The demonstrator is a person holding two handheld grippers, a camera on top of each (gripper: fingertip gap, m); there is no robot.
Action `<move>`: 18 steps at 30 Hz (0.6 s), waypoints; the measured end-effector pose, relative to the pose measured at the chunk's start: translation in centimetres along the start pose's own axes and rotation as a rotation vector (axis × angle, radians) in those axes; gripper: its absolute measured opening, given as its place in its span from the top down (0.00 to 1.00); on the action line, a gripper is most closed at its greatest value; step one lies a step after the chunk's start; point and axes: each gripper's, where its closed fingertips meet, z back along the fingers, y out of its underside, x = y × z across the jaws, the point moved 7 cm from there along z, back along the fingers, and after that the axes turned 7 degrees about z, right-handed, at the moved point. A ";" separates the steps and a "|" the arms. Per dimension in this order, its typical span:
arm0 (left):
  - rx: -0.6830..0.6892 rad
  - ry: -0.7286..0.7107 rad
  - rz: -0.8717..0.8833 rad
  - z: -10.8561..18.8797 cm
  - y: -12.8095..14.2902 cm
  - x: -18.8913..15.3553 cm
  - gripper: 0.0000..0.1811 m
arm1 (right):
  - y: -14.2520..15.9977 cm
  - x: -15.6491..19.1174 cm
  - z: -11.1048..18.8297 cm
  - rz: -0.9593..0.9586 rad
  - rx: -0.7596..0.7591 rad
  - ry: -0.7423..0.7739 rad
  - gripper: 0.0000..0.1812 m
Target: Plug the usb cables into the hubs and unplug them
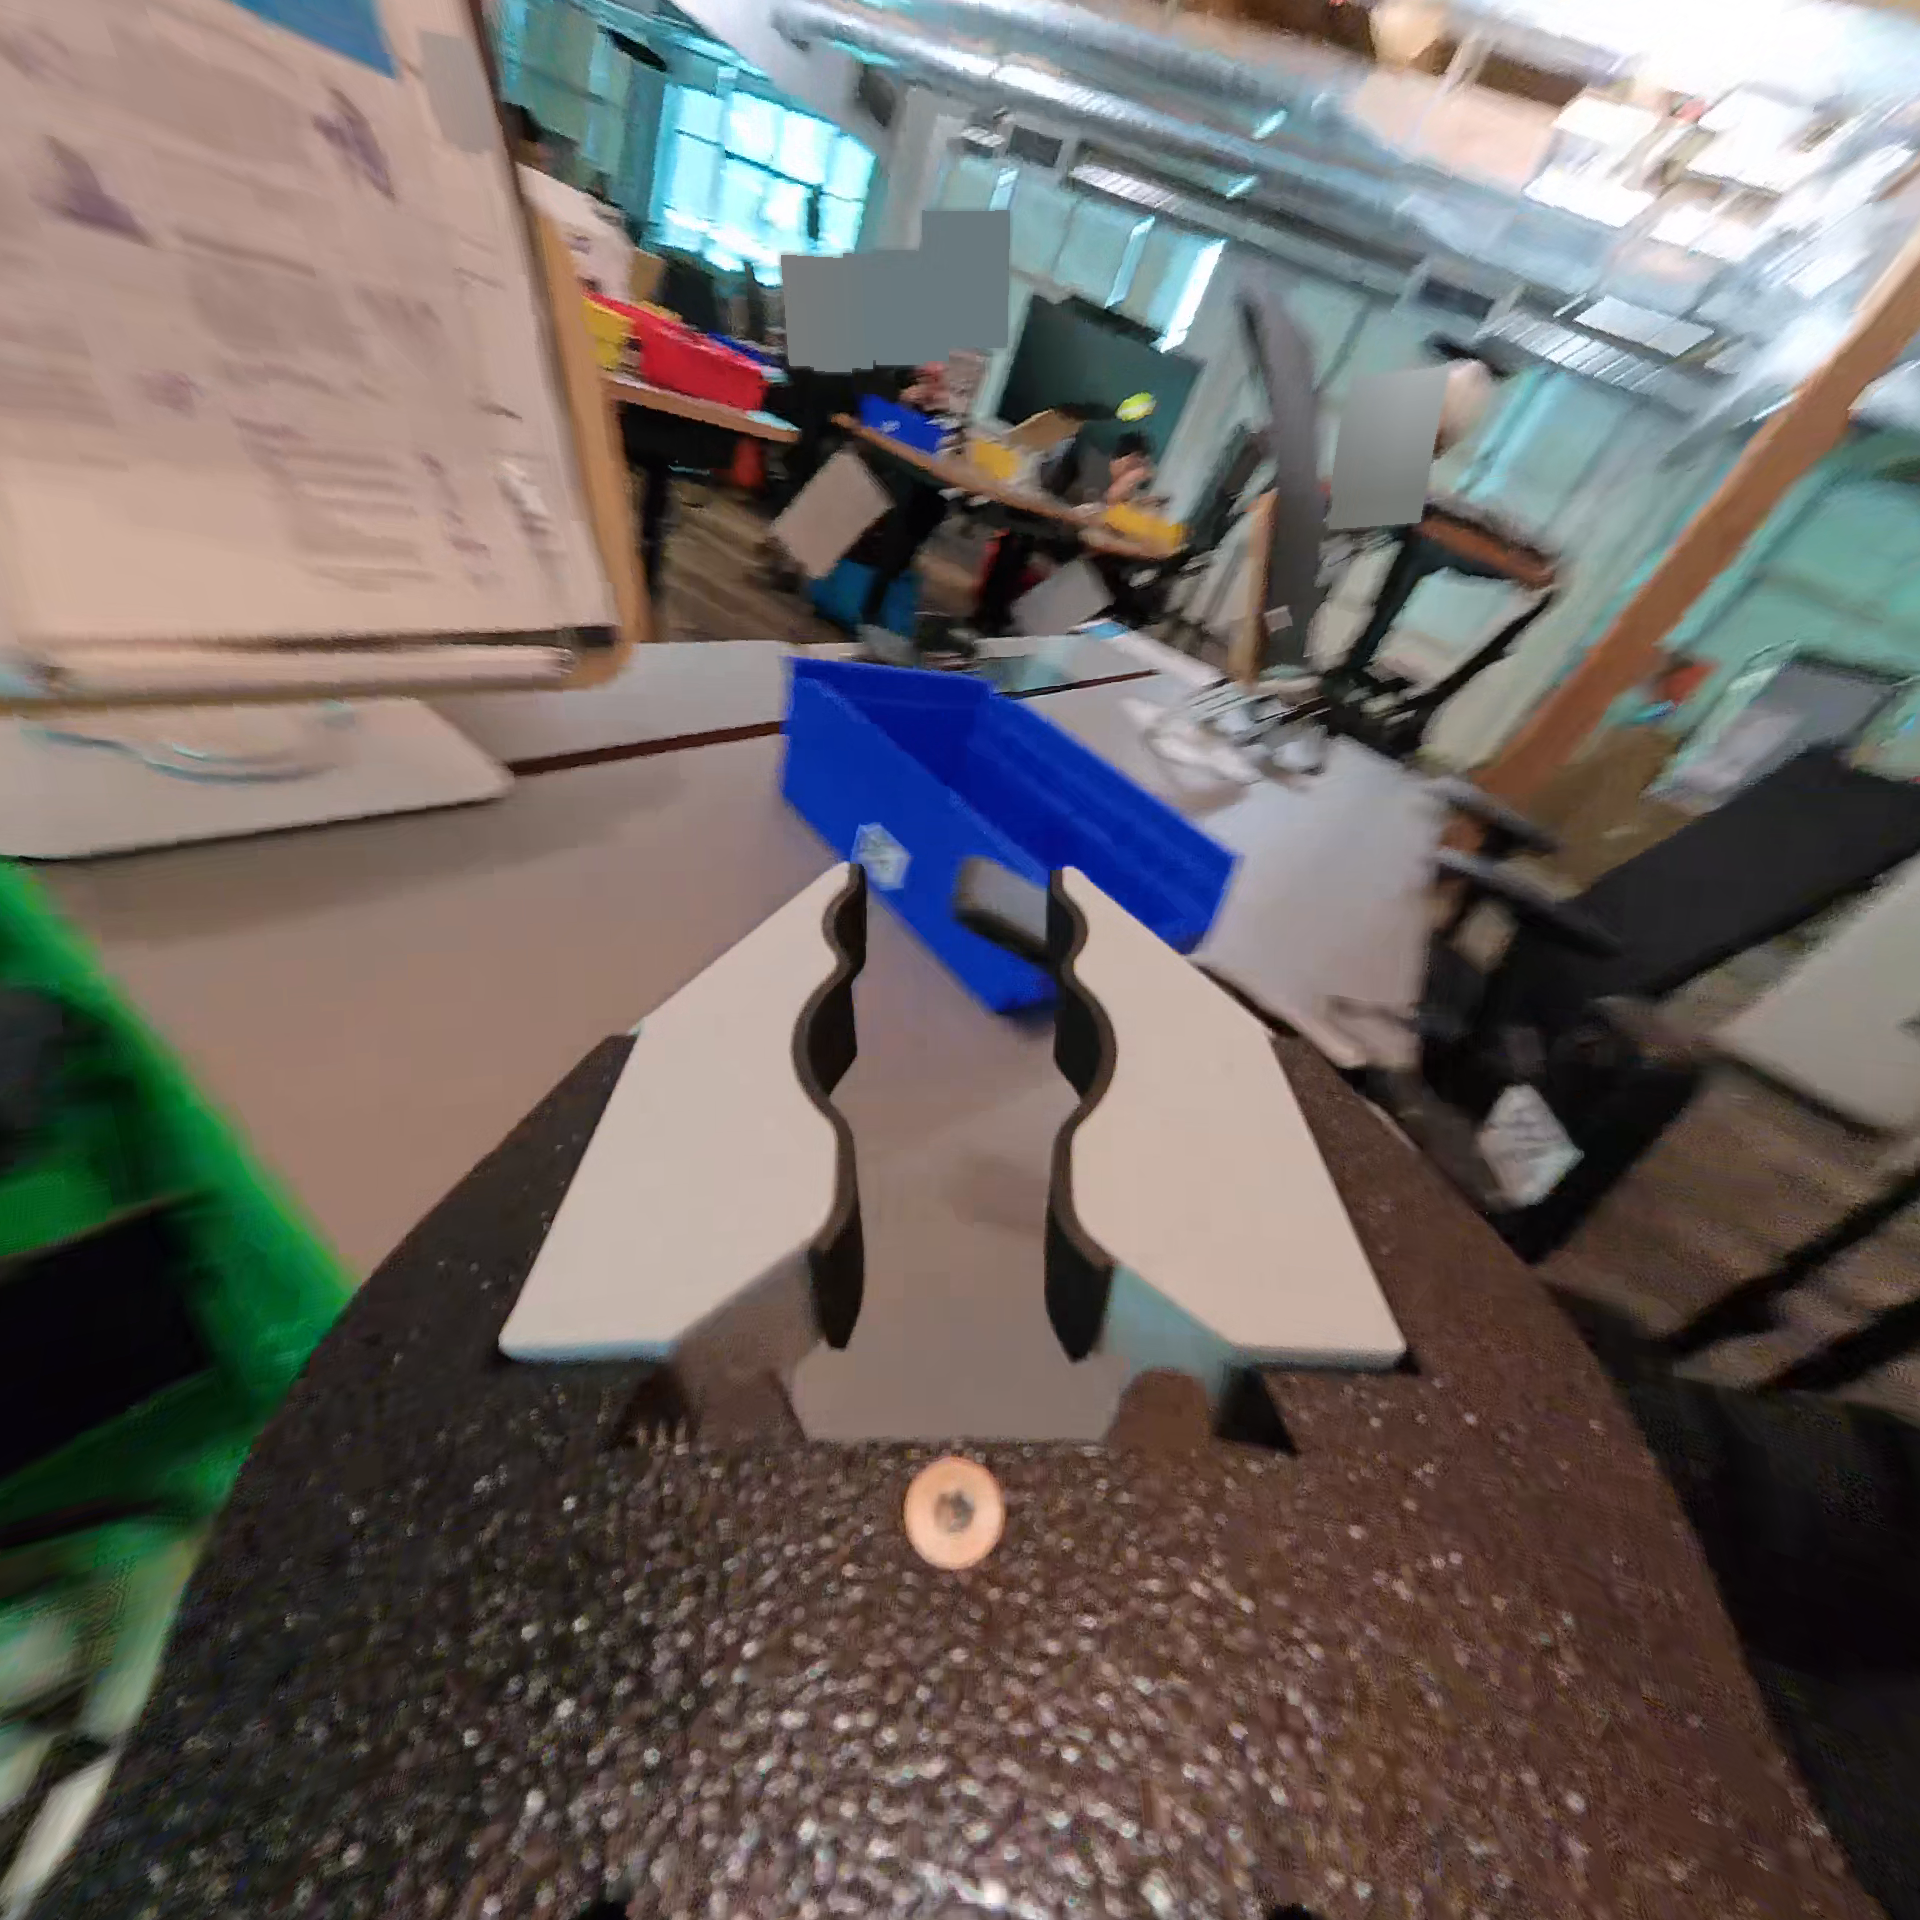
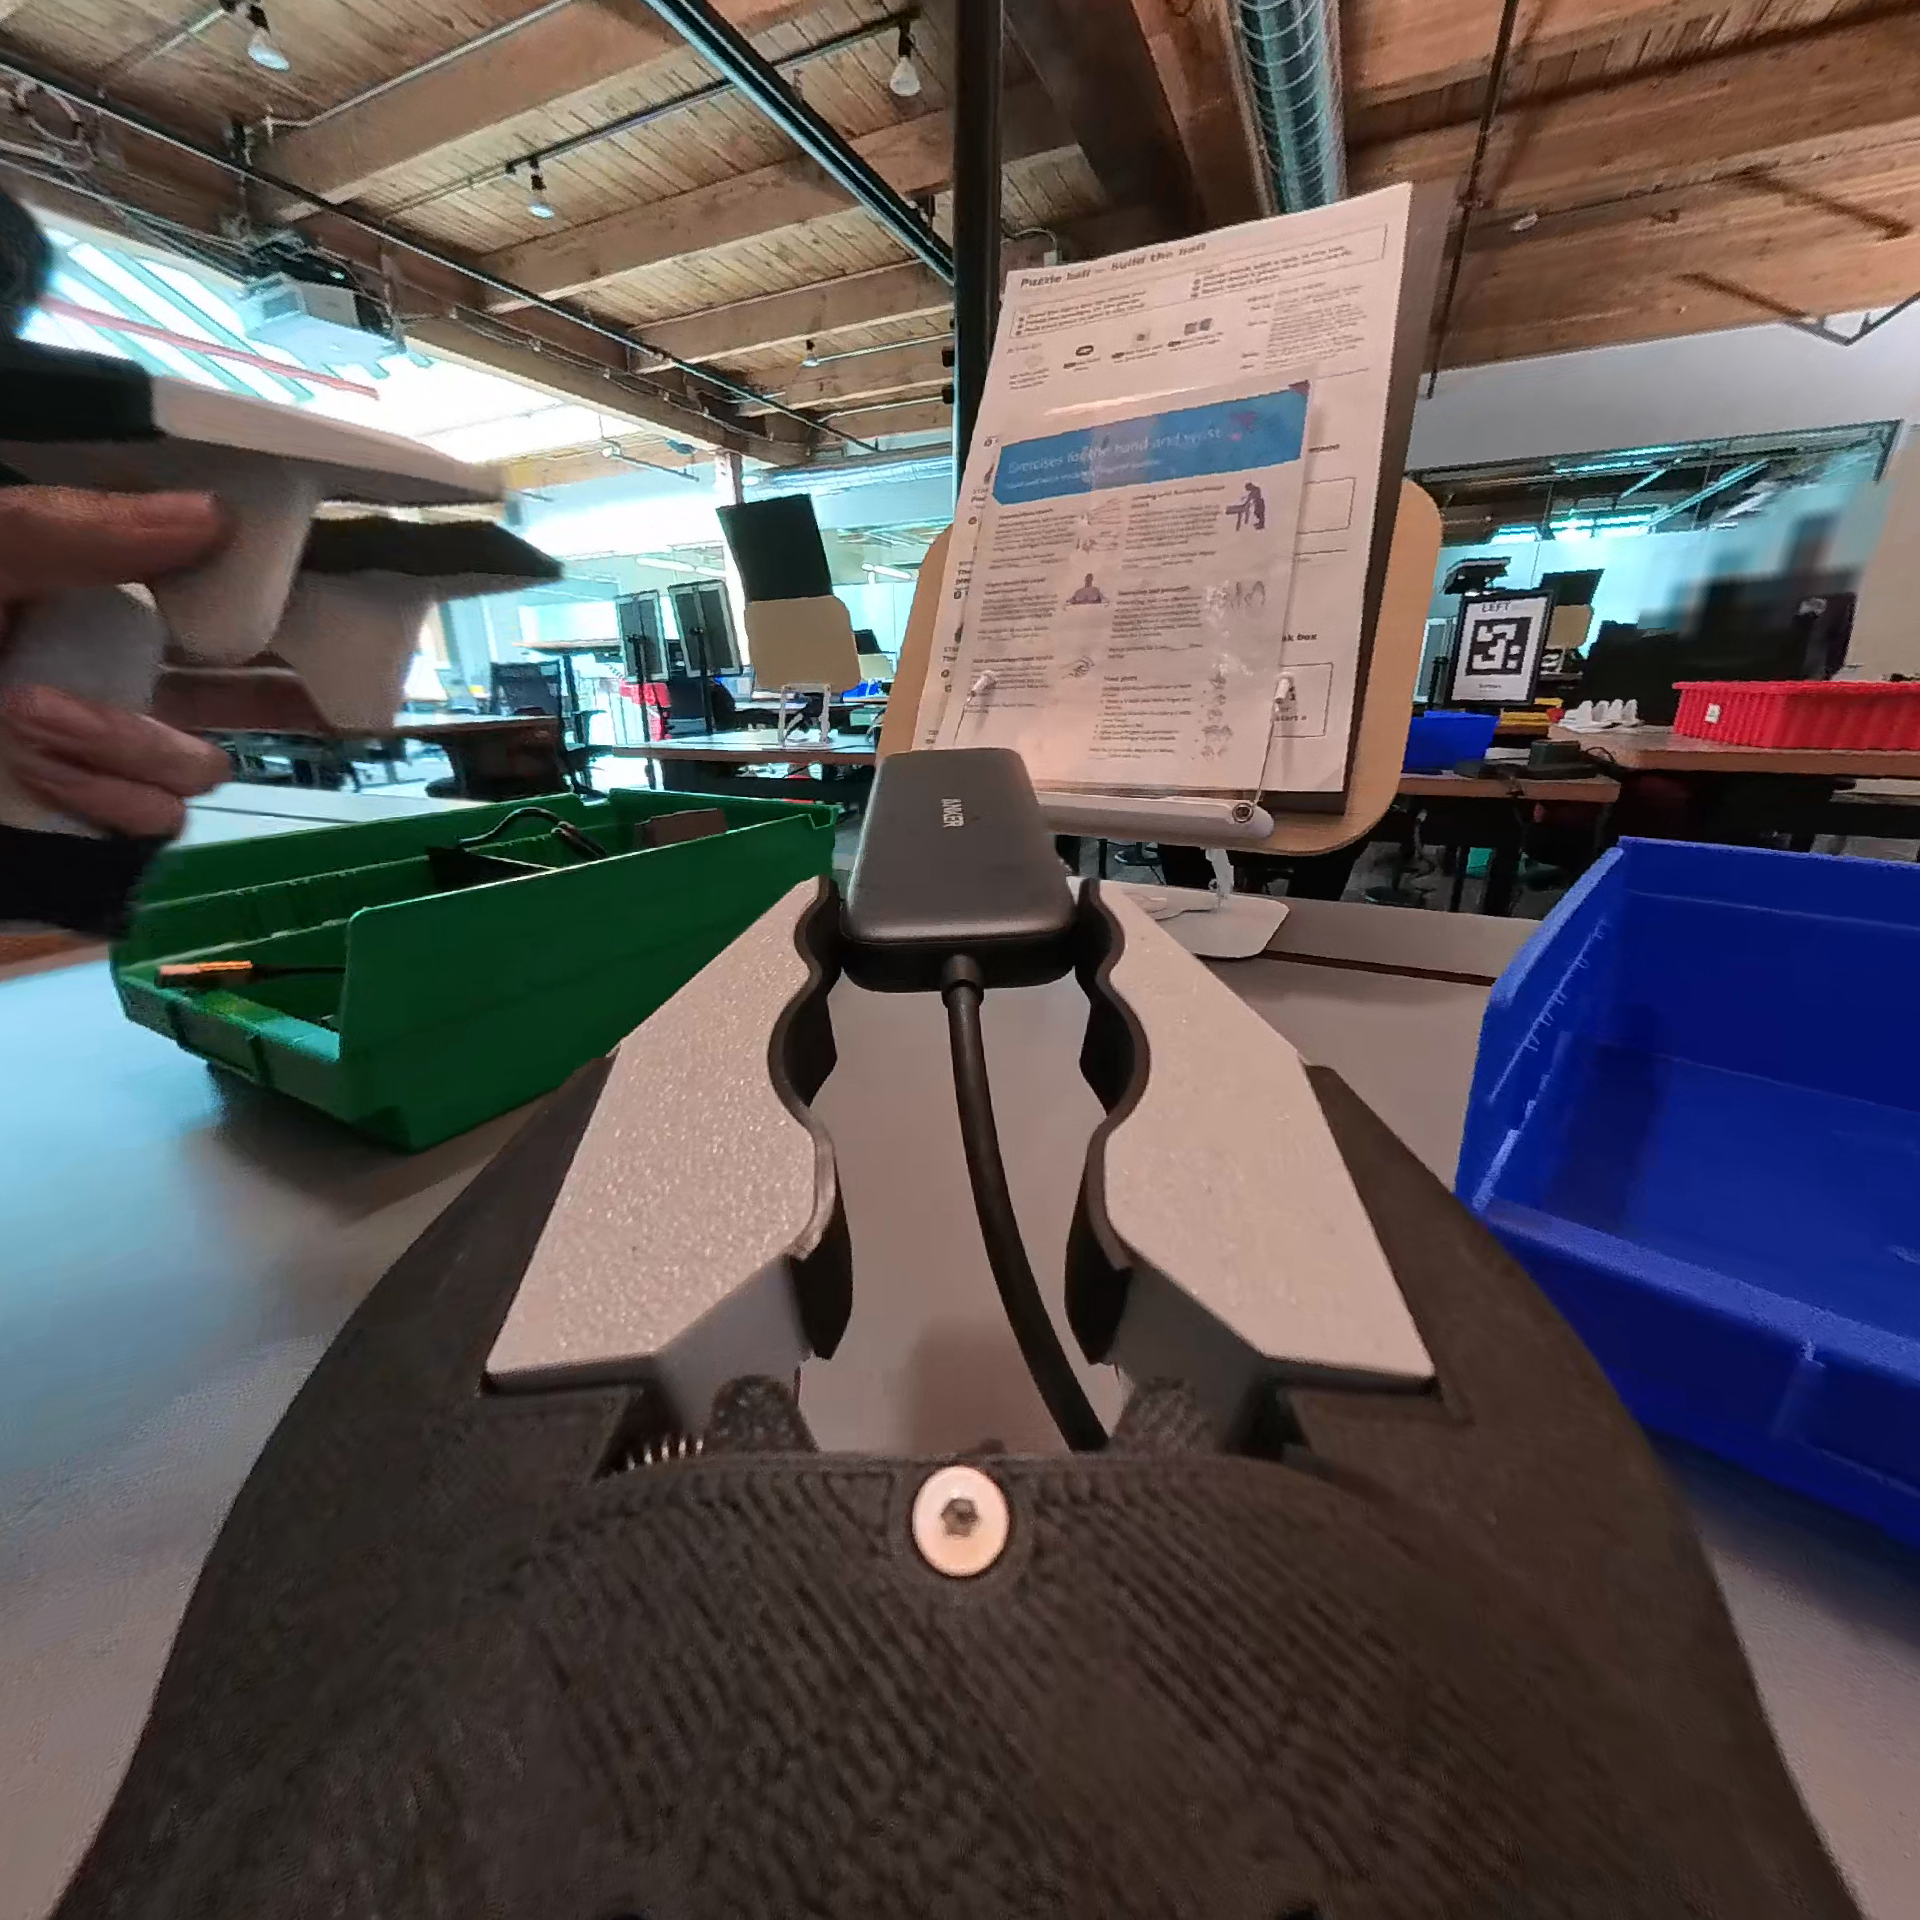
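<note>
Right wrist view: hub (image 2: 951, 847) clamped between the jaws' tips, protruding forward.

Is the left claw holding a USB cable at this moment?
No. In the left wrist view the left claw is open with nothing between its fingers; only the blue bin lies beyond.

right claw (image 2: 957, 925): hub (image 2: 951, 847) between tips, cable (image 2: 992, 1174) trailing back | left of it: bin (image 2: 436, 997) with cables | right: another bin (image 2: 1704, 1164) | dead ahead, behind hub: paper stand (image 2: 1164, 582) | all on table (image 2: 208, 1247)
</note>
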 end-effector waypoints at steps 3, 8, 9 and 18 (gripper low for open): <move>0.055 -0.289 -0.202 4.3 -1.9 3.2 0.84 | 0.0 0.1 0.0 -0.020 0.021 0.004 0.75; 0.409 -0.637 -0.355 9.5 -0.2 8.9 0.86 | 0.0 0.1 -0.1 -0.024 0.028 -0.003 0.75; 0.500 -0.673 -0.334 9.8 0.6 9.9 0.85 | 0.1 0.1 -0.1 -0.025 0.031 -0.008 0.75; 0.824 -0.963 -0.138 11.4 4.6 15.4 0.79 | 0.4 0.6 -0.7 0.014 0.046 -0.032 0.75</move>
